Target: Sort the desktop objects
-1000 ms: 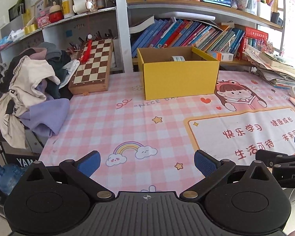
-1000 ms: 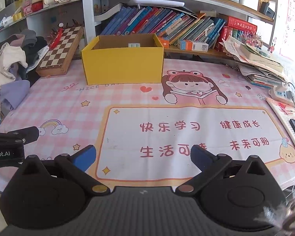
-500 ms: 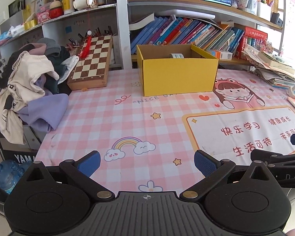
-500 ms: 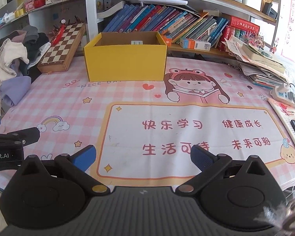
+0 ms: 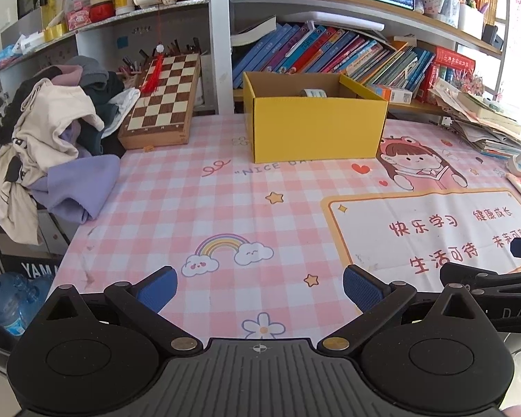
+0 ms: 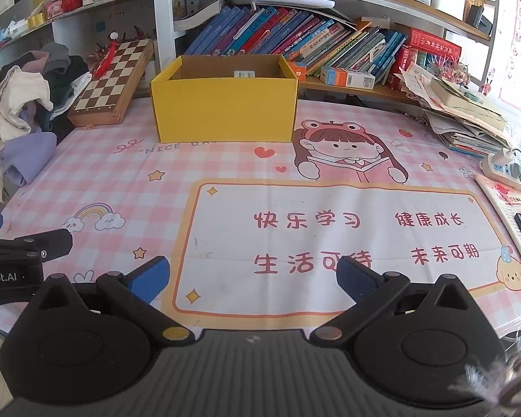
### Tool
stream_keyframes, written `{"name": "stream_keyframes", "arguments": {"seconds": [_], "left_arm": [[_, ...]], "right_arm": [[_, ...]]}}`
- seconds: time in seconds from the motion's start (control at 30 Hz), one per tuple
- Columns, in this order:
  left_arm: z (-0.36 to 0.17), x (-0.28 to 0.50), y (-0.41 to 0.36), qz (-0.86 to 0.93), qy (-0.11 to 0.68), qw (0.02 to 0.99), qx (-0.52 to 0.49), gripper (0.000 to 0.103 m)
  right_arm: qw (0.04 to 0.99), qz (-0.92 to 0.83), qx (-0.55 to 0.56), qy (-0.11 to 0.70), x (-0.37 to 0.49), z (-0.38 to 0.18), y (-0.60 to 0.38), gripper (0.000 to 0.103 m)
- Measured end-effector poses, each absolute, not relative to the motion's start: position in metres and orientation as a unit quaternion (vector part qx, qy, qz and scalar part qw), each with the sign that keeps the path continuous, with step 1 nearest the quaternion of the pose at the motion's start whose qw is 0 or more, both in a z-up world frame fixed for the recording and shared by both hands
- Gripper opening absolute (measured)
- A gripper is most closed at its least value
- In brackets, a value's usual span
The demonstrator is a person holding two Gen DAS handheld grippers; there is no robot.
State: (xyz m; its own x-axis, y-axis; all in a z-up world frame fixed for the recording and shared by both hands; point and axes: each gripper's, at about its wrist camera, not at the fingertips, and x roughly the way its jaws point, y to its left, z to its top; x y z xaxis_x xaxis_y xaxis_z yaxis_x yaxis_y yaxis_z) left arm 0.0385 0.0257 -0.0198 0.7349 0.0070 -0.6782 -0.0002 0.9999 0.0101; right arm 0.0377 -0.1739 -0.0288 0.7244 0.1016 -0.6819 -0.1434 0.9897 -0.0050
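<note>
Left gripper (image 5: 258, 286) low over the near edge of the desk mat (image 5: 198, 215), jaws spread wide, nothing between the blue pads. Right gripper (image 6: 250, 278) just beside it to the right, likewise gaping and empty, hovering at the near edge over the printed white panel (image 6: 330, 243) with its red characters. Each tool visible at the margin of the other's view, side by side, close together.

Between grippers and box: only bare mat, pink check with a rainbow (image 5: 222, 246), stars and a cartoon girl (image 6: 344, 153). No loose item visible on the mat to pick up.

Further back, near the far edge and centred, a yellow cardboard box (image 6: 225, 111), open-topped, long axis running left to right across the desk. Straight ahead of both grippers, slightly right of the left one and slightly left of the right one, so neither clearly nearer. Inside, a tape roll (image 5: 312, 93) poking above the wall in the left view, and a small pale boxed item (image 6: 243, 74) against the back wall in the right view; anything else hidden by the front wall.

Left of the box, a folded chessboard (image 5: 163, 104) leaning at the far left corner, a heap of clothes (image 5: 52, 146) spilling over the left edge. Right edge: stacked papers and books (image 6: 465, 118), a power strip (image 6: 500, 166). Behind everything, shelves of slanted books (image 6: 295, 38).

Judging by the bare mat, sorting looks largely finished.
</note>
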Motion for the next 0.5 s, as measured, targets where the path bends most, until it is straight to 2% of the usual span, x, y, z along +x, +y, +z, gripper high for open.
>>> {"name": "stream_keyframes", "arguments": {"seconds": [0.5], "left_arm": [[-0.0223, 0.0411, 0.0237, -0.007, 0.370, 0.929, 0.002, 0.103]], "right_arm": [[0.925, 0.062, -0.026, 0.374, 0.0421, -0.0324, -0.1747, 0.103]]}}
